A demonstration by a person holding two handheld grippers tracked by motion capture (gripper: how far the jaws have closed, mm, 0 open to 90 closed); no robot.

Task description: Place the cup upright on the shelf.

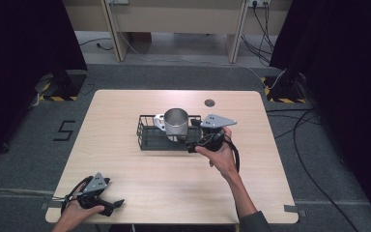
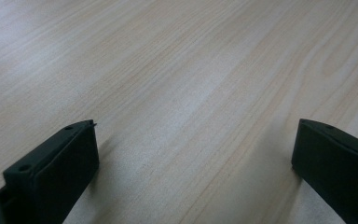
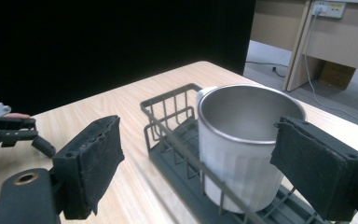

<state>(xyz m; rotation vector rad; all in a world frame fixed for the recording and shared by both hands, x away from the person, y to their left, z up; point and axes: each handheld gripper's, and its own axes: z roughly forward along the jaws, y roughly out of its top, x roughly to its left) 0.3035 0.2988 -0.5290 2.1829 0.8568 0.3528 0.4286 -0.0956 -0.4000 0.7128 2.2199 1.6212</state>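
A black wire rack (image 1: 147,135) stands in the middle of the table. Upright in its right part is a metal cup (image 1: 176,122), white outside and steel inside (image 3: 242,140). My right gripper (image 1: 191,137) is at the rack's right end, pointing at the cup. Its jaws are open (image 3: 205,163), with the cup just ahead and the right pad (image 3: 317,168) overlapping the rim; I cannot tell whether it touches. My left gripper (image 1: 114,206) rests low at the table's front left corner, open (image 2: 196,158) over bare wood. The right gripper view also catches the left gripper (image 3: 25,133) far off.
A small dark round disc (image 1: 209,102) lies on the table behind the rack. The wooden table (image 1: 125,164) has bare surface in front and to the left of the rack. Cables and dark curtains surround the table on the floor.
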